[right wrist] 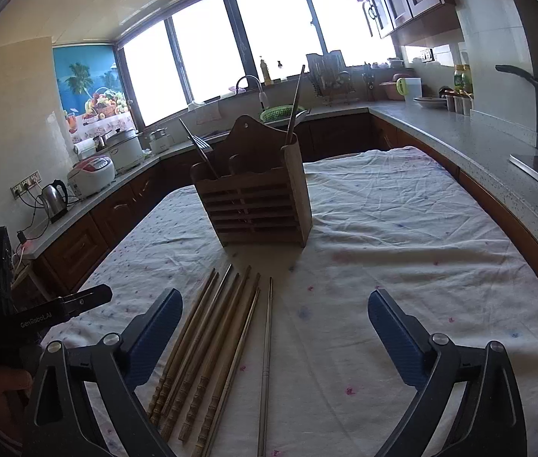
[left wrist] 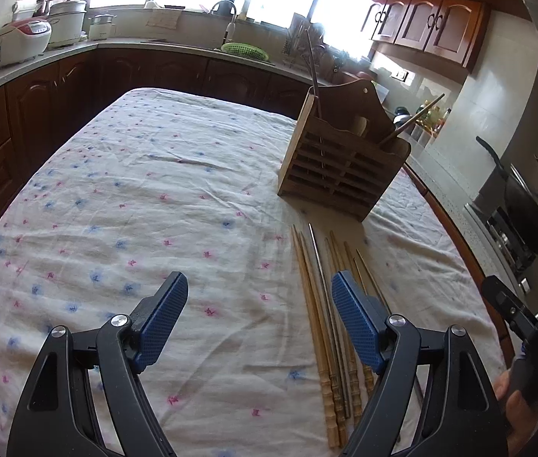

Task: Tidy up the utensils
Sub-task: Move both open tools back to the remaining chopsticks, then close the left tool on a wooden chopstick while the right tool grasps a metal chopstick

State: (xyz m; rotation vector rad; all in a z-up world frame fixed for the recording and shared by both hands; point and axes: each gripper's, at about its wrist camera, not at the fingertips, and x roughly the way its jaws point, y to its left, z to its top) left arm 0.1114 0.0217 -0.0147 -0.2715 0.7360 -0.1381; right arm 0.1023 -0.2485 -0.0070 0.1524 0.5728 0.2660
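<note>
Both grippers hang low over the counter with nothing in them. Left gripper (left wrist: 259, 285) has its jaws spread wide, over bare cloth (left wrist: 162, 190). Right gripper (right wrist: 274, 304) has its jaws spread wide too.

Just ahead lie the chopsticks (right wrist: 208, 342), side by side on the cloth. In the right view most of them sit between the jaws, close to the left one. One thin metal chopstick (right wrist: 267, 350) lies a little apart, near the middle of the gap. In the left view the bunch lies mostly under and beside the right jaw.

They look light, thin and stiff. The wooden ones should not slip much, but the metal one may slide or roll. A good place to pinch is likely the thick, bumpy end near the camera.

Farther off stands the wooden holder (right wrist: 257, 198). A few utensils already stick up out of it.
</note>
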